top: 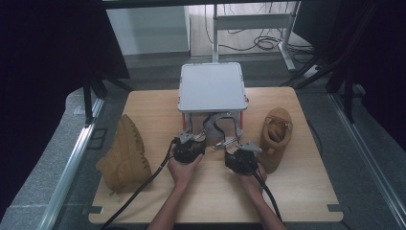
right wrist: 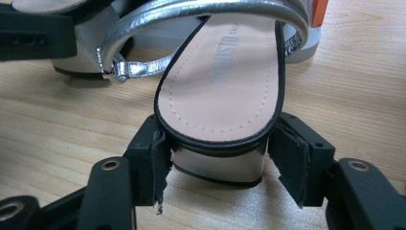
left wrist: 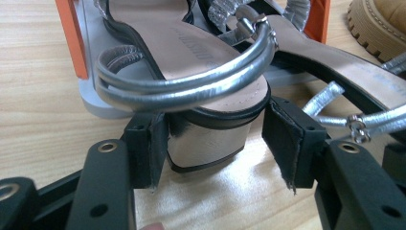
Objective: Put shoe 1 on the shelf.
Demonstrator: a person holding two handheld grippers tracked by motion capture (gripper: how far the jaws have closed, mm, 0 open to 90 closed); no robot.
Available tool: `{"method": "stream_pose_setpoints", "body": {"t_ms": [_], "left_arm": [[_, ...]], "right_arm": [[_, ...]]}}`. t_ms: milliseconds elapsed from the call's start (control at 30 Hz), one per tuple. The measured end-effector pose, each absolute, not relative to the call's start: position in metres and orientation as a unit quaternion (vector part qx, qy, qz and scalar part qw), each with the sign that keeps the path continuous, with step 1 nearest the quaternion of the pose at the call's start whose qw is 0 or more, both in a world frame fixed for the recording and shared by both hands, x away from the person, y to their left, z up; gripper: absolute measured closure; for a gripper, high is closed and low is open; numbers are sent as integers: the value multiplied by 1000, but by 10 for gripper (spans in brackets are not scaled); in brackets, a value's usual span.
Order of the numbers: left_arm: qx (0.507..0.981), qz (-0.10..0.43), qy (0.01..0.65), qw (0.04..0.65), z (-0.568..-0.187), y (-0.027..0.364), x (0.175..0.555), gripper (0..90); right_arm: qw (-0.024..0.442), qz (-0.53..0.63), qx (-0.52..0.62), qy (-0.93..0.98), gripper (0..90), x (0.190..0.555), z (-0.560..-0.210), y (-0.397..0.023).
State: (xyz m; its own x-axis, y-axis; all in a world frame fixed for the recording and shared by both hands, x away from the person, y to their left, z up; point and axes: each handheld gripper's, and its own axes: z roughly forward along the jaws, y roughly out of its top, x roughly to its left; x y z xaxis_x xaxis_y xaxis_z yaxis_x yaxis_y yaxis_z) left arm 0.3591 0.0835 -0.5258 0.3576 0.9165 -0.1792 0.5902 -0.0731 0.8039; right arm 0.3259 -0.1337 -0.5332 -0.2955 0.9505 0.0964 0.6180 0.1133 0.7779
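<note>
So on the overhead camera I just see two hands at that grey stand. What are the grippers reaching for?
Observer: The left gripper has the silver block heel of a sandal between its jaws.
Operator: Is it squeezing it?
Observer: No. One pad sits against the heel, and the other stands off with a clear gap.
Operator: And the right one?
Observer: The right gripper straddles the heel of a second sandal, whose beige insole carries printed lettering.
</note>
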Motion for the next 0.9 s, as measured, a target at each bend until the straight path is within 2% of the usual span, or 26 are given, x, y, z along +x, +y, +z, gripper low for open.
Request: {"method": "stream_pose_setpoints", "body": {"t_ms": [900], "left_arm": [[699,189,547,421,-515,89,396,431]], "right_arm": [[218,374,549,714,420,326,-533,-136]]}}
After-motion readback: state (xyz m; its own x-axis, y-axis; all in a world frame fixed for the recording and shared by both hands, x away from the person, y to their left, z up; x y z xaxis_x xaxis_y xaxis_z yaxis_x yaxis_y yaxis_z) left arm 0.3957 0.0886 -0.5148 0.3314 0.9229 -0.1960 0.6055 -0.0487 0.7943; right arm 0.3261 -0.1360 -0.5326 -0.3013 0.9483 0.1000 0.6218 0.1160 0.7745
